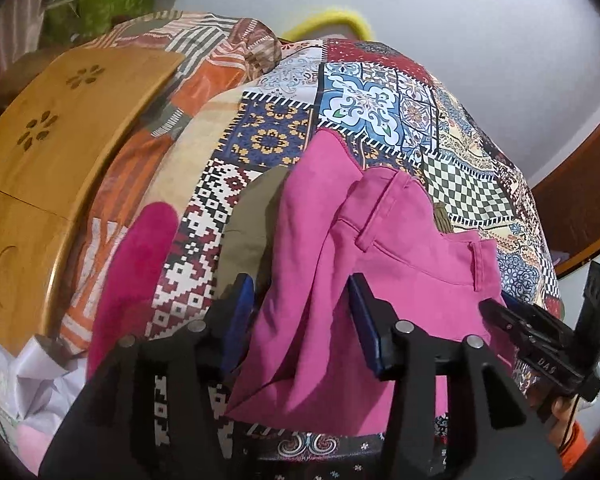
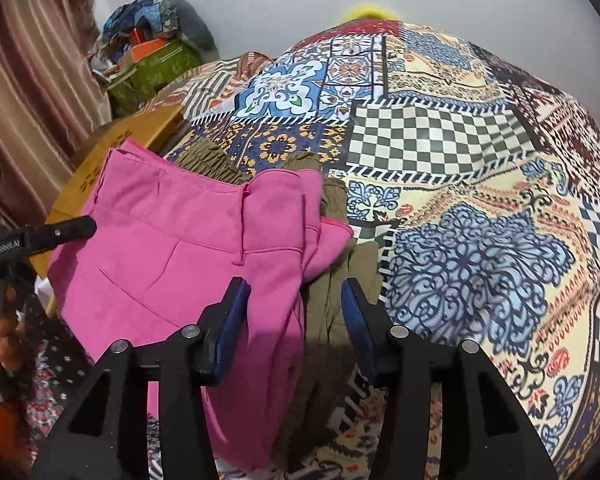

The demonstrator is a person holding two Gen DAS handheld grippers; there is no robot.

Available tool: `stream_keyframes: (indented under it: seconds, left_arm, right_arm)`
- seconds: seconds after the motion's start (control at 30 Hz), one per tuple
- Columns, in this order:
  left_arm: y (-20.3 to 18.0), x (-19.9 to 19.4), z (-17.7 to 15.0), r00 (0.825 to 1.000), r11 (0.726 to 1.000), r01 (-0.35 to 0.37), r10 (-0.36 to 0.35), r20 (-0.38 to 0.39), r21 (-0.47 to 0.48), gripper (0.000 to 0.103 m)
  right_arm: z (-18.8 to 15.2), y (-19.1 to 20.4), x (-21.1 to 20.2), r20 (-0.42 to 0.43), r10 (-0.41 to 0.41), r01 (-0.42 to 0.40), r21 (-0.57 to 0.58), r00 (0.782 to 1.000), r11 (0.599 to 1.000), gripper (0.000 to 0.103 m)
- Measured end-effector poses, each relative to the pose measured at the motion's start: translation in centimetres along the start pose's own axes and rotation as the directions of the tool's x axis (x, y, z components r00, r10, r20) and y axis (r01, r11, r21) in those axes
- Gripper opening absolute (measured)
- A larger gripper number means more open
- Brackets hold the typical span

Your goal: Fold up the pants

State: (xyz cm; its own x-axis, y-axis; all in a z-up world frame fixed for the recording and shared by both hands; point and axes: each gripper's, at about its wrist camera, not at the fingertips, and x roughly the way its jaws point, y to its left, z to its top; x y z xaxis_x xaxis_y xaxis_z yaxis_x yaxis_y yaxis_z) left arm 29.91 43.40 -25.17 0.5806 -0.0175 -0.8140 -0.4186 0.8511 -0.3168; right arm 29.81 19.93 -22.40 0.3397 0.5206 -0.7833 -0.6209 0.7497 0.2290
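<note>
– Presently lying where, the pink pants [image 1: 384, 264]?

– Lying heaped low in the middle of both views, waistband and belt loops facing up. Resting on the patchwork bedspread [image 1: 380, 96] and partly covering an olive garment [image 2: 340, 280], itself peeking out at the upper left of the heap in the left wrist view and at the heap's right side in the right wrist view.

– Gripping anything, the left gripper [image 1: 300, 296]?

– Gripping nothing. Standing partly open at the bottom centre of its own view, blue pads well apart, straddling a fold of pink cloth without pinching it.

– And the right gripper [image 2: 294, 300]?

– Doing much the same: hanging partly open at the bottom centre of its own view, straddling the pink edge and the olive cloth beside it, pressing on neither. Also showing at the right edge of the left wrist view, black fingers pointing in at the waistband end, and facing its twin, poking in from the left edge of the right wrist view.

– Why flanking the heap from both ends?

– Probably bracketing the waistband, one tool per end, readying for spreading the pants flat. Not yet folding, judging by the bunching.

– Crowding anything nearby?

– Keeping apart from a wooden lap table [image 1: 60, 140] at the left of the left wrist view, and working near a magenta cloth [image 1: 136, 264] at lower left. Possibly risking catching the olive garment along with the pink one.
</note>
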Motion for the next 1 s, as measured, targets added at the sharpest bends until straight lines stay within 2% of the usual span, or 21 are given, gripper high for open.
stream_keyframes:
  seconds: [0.07,0.13,0.23,0.27,0.33,0.37,0.5,0.63,0.8,1.0]
  left_arm:
    - [-0.7,-0.9,-0.1,0.999,0.999,-0.036,0.035,0.013,0.032,0.049]
    - [-1.3,-1.8,-0.2,0.996,0.995,-0.080,0.079,0.029,0.065,0.049]
    - [-2.2,-3.6,-0.3,0.985,0.979,-0.168,0.163,0.056,0.114,0.049]
    - [-2.5,-4.3,-0.4,0.984,0.977,-0.175,0.168,0.063,0.123,0.049]
    - [-3.1,-6.2,-0.8,0.983,0.976,-0.173,0.163,0.084,0.133,0.049]
    - [-3.4,-7.0,-0.9,0.982,0.975,-0.173,0.161,0.095,0.139,0.049]
    - [-6.2,-12.5,-2.4,0.974,0.969,-0.163,0.130,0.184,0.183,0.049]
    - [-10.0,-18.6,-4.1,0.955,0.963,-0.146,0.077,0.286,0.227,0.049]
    - [-14.7,-27.8,-7.7,0.902,0.957,-0.120,-0.006,0.432,0.265,0.049]
    - [-18.3,-36.5,-12.6,0.828,0.951,-0.070,-0.113,0.549,0.301,0.049]
  right_arm:
    - [0.1,0.1,-0.9,0.012,-0.015,0.015,-0.025,1.000,1.000,0.045]
    - [0.0,0.4,-2.5,0.042,-0.073,0.076,-0.066,0.996,0.995,0.045]
    - [0.0,0.6,-5.1,0.085,-0.098,0.106,-0.104,0.992,0.989,0.045]
    - [0.0,0.7,-6.3,0.104,-0.097,0.109,-0.110,0.990,0.988,0.045]
    - [0.0,0.9,-8.8,0.142,-0.088,0.105,-0.112,0.986,0.988,0.045]
    - [0.1,1.0,-9.7,0.167,-0.143,0.160,-0.095,0.976,0.982,0.045]
    - [0.1,2.2,-15.3,0.262,-0.108,0.136,-0.093,0.959,0.986,0.045]
    - [-0.6,4.0,-21.0,0.371,-0.063,0.108,-0.103,0.926,0.989,0.045]
    - [-2.5,6.8,-27.9,0.489,-0.006,0.084,-0.138,0.873,0.987,0.045]
    - [-6.3,9.8,-36.0,0.617,0.076,0.045,-0.177,0.784,0.983,0.045]
